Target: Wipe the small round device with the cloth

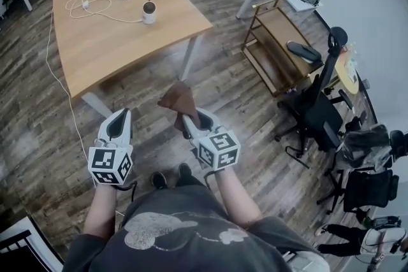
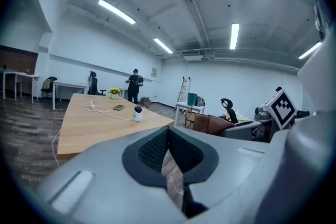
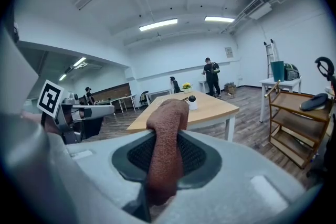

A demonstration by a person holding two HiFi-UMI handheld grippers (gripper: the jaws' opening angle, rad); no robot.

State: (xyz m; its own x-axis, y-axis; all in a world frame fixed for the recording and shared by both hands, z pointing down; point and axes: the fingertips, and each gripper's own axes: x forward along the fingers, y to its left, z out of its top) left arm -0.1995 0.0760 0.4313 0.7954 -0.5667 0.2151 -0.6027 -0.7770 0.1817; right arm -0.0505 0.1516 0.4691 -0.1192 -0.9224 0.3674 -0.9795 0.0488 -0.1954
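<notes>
Right gripper (image 1: 187,119) clamps the brown cloth (image 1: 178,99), apparently readied for wiping the small round device (image 1: 148,11) on the table (image 1: 108,41) ahead; left gripper (image 1: 119,119), jaws together, holds nothing.

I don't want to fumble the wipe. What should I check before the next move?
1. Grip: ok, the right gripper is shut on the cloth.
2. Support free: ok, the left gripper is shut with nothing between its jaws.
3. Reach: not ok, the small round device stands on the table, far ahead of both grippers.
4. Device upright: ok.
5. Snag: cannot tell whether the white cable reaching the device is plugged in.
</notes>
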